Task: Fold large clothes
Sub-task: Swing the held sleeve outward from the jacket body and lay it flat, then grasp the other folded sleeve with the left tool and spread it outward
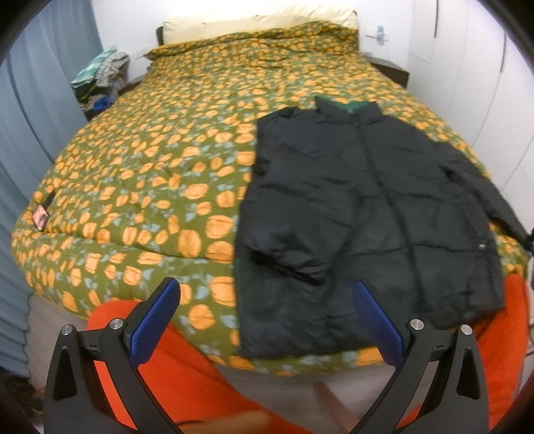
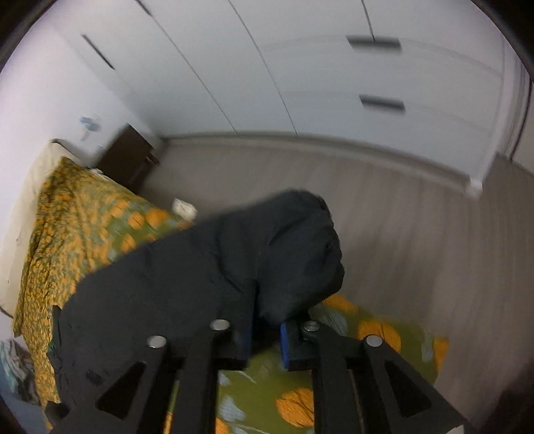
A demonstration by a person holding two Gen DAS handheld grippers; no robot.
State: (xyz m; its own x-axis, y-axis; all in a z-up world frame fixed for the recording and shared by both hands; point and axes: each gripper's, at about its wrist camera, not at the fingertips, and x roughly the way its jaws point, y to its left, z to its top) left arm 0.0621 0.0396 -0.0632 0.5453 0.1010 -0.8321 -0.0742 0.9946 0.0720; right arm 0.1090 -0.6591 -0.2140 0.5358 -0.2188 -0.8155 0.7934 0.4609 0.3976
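A black puffer jacket [image 1: 367, 207] lies flat on the bed's right side, collar toward the pillows, its left sleeve folded over the body. My left gripper [image 1: 267, 293] is open and empty, held above the jacket's lower left hem. My right gripper [image 2: 265, 330] is shut on the end of the jacket's right sleeve [image 2: 283, 253] and holds it raised above the bedspread at the bed's right edge.
The bed has a green bedspread with orange pumpkins [image 1: 160, 173] and pale pillows [image 1: 253, 23] at the head. A clothes pile [image 1: 100, 80] stands at the far left. A phone [image 1: 41, 215] lies at the left edge. White wardrobes [image 2: 300, 66] line the right wall.
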